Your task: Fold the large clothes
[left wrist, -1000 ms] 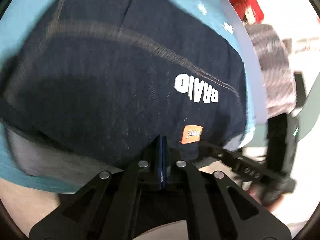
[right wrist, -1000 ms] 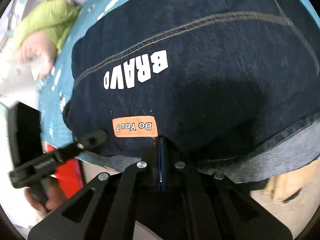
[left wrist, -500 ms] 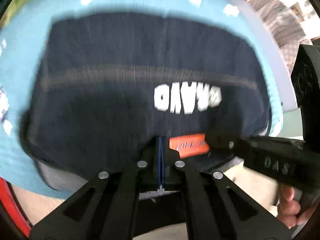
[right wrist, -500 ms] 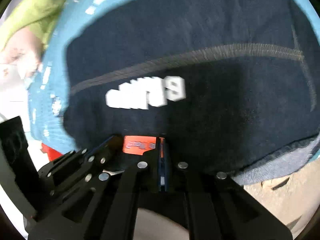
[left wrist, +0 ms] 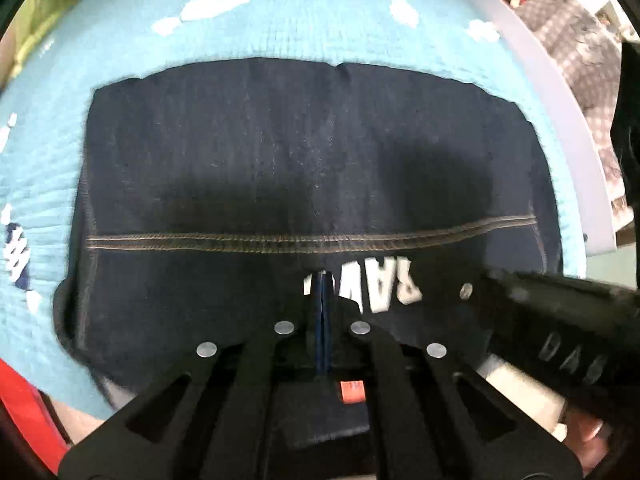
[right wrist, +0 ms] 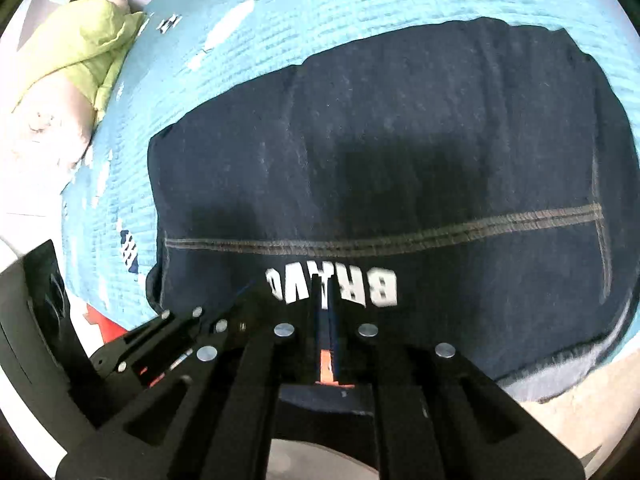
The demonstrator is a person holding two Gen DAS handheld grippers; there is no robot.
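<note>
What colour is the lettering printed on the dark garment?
White block lettering on the dark navy folded garment, clearest in the right wrist view.

1. Light-blue bedspread [left wrist: 320, 16] with white shapes covers the bed.
2. Green cloth [right wrist: 86, 36] bunched at the bed's far-left corner.
3. Pale floor [right wrist: 576, 412] beside the bed.

Even daylight, no glare. Soft dark shadow patches on navy garment [left wrist: 304, 152], approx mid-frame, both views. Heavy fisheye bend + black vignette at edges. Slight blur on white lettering [right wrist: 332, 282].
</note>
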